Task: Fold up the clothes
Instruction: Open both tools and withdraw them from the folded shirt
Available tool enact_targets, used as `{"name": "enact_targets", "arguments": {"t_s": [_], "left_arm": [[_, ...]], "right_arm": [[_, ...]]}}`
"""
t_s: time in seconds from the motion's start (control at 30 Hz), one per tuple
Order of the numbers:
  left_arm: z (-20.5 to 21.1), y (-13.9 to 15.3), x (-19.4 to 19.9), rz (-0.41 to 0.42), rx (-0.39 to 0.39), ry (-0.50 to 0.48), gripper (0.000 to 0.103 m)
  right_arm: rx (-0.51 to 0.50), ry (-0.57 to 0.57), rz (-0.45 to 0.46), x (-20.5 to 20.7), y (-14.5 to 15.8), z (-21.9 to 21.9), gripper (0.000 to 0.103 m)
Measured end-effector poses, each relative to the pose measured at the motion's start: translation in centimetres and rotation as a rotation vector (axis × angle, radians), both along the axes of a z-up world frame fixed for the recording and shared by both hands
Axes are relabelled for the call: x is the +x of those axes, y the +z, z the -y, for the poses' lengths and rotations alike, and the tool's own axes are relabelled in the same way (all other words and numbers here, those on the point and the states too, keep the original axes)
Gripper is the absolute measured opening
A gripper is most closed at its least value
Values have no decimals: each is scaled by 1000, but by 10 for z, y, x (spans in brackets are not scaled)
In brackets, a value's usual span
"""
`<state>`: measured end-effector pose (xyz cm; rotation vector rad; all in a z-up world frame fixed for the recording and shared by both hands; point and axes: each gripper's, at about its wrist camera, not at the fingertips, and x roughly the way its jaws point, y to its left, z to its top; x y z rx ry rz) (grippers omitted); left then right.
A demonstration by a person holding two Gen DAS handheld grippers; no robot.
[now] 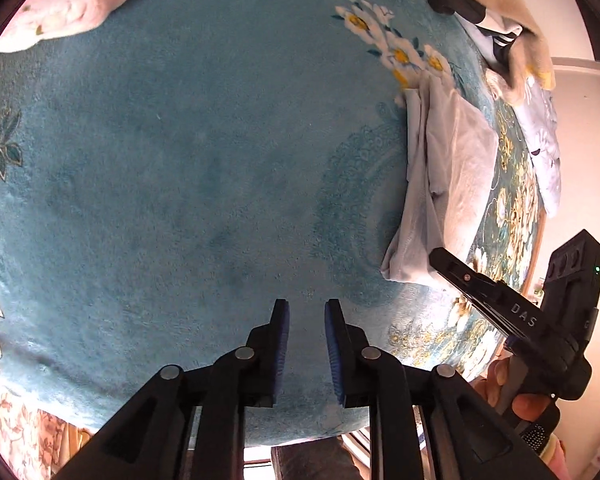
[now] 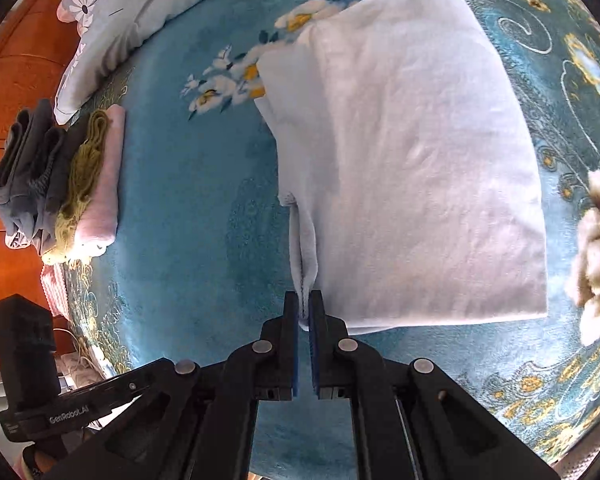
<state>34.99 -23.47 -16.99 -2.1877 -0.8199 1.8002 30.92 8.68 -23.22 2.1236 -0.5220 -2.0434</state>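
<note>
A pale blue garment lies folded flat on the teal floral blanket. My right gripper is shut on a thin doubled edge of it at the near left corner. In the left wrist view the same garment sits at the right, with the right gripper touching its near end. My left gripper hovers open over bare blanket, left of the garment, with nothing between its blue pads.
A stack of folded clothes in grey, olive and pink sits at the blanket's left edge. A light blue floral pillow lies behind it. A pink towel and a heap of clothes lie at the far side.
</note>
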Motion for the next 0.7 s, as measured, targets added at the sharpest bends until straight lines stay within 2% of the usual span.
{"name": "enact_targets", "arguments": {"t_s": [0.1, 0.2, 0.27, 0.37, 0.43, 0.53, 0.7], "left_arm": [[-8, 0, -3, -4, 15, -20, 24], [-18, 1, -9, -11, 22, -46, 34], [-27, 2, -16, -16, 24, -58, 38], [-44, 0, -27, -27, 36, -75, 43], [-60, -4, -36, -34, 33, -94, 46], [-85, -10, -48, -55, 25, -137, 46], [-106, -21, -51, -47, -18, -170, 43]], "right_arm": [[-15, 6, 13, 3, 2, 0, 8], [-40, 14, 38, 12, 1, 3, 11], [-53, 4, 49, 22, 1, 1, 15], [-65, -63, 46, 43, 5, -17, 21], [-70, -149, 51, 57, 6, -42, 29], [-48, -256, 72, 73, 3, -86, 29], [-41, -361, 93, 94, -3, -133, 29]]}}
